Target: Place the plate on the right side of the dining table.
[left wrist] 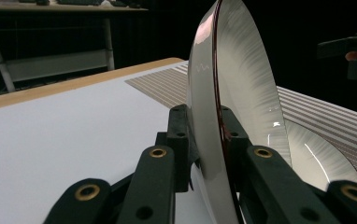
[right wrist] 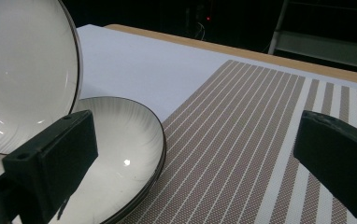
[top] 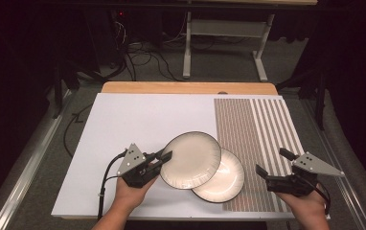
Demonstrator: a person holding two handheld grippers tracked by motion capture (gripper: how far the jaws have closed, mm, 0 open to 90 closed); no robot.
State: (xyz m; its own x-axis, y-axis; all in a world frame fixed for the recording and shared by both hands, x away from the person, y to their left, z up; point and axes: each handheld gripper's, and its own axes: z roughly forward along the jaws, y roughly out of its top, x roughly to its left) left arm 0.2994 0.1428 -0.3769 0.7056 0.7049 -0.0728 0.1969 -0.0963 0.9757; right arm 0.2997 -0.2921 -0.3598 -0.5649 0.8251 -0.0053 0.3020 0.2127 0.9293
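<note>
My left gripper (top: 164, 157) has its jaws clamped on the rim of the upper plate (top: 190, 160), tilted above the lower plate (top: 224, 179) on the table (top: 123, 124); my right gripper (top: 273, 163) stands wide, holding nothing, beside the striped mat (top: 257, 129).

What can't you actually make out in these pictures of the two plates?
- High view: the lifted plate hides part of the lower plate, so any contact between them is unclear.
- Left gripper view: the lifted plate's top is cut off by the edge.
- Right gripper view: the lower plate's near rim is behind a jaw.
</note>
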